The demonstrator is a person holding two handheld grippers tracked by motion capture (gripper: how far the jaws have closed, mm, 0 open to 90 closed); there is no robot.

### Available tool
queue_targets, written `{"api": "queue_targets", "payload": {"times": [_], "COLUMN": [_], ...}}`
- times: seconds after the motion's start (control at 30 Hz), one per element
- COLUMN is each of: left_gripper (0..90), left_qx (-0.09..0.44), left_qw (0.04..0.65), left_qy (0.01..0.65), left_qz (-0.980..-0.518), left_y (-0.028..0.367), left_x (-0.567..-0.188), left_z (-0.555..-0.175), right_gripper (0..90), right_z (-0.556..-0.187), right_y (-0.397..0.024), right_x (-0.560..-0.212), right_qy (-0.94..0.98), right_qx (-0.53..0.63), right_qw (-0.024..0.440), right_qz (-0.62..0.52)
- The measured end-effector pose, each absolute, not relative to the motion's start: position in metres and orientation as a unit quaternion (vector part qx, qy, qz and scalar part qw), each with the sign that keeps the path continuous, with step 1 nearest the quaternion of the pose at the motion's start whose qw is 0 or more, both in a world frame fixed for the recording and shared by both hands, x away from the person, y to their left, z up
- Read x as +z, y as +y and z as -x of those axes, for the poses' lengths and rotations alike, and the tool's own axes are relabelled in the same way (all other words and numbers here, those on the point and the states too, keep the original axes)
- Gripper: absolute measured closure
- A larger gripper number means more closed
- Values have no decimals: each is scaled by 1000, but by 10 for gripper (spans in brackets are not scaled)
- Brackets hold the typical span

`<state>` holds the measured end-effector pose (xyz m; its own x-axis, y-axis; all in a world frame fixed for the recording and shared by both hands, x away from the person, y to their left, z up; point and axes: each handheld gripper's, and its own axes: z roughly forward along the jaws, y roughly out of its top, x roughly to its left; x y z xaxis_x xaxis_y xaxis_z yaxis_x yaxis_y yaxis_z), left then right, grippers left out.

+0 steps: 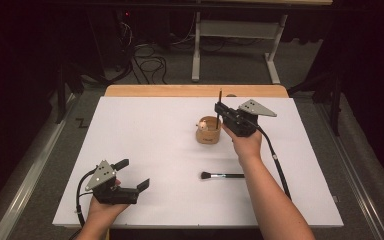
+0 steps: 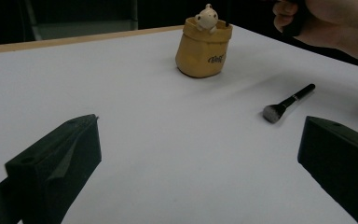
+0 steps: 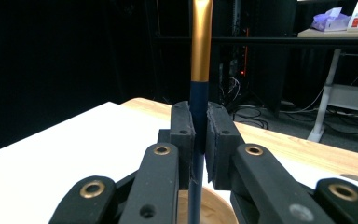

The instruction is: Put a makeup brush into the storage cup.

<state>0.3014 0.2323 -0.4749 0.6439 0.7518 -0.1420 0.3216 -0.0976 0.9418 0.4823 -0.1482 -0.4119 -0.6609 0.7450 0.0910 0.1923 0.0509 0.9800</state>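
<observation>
A tan, sack-shaped holder (image 1: 208,131) with a small figure on its rim stands mid-table, also in the left gripper view (image 2: 204,53). Directly over it my right gripper (image 1: 219,107) is shut on a thin brush (image 1: 220,97) held upright. In the right gripper view the pads (image 3: 182,135) clamp its dark blue handle below the gold ferrule (image 3: 200,46), with the holder's rim (image 3: 214,205) underneath. A second, black makeup brush (image 1: 222,175) lies flat on the white table (image 1: 145,135), bristles to the left (image 2: 289,101). My left gripper (image 1: 133,173) rests open at the near left, holding nothing (image 2: 200,135).
The white sheet covers a wooden table whose far edge (image 1: 195,90) shows. Beyond it stand a white frame's legs (image 1: 196,55) and cables on the dark floor. The person's right hand (image 2: 331,23) shows at the top right of the left gripper view.
</observation>
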Motion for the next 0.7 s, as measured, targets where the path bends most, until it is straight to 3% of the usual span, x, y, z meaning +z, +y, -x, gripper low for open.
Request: {"api": "queue_targets", "payload": {"times": [0.7], "left_gripper": [4], "left_qx": [188], "left_qw": [557], "left_qy": [370], "left_qz": [-719], "left_y": [233], "left_x": [-475], "left_z": [-301], "right_gripper": [840], "right_z": [-492], "right_y": [-142], "right_x": [-431], "right_qy": [687], "right_qx": [587], "right_qw": [220], "right_qz": [-367]}}
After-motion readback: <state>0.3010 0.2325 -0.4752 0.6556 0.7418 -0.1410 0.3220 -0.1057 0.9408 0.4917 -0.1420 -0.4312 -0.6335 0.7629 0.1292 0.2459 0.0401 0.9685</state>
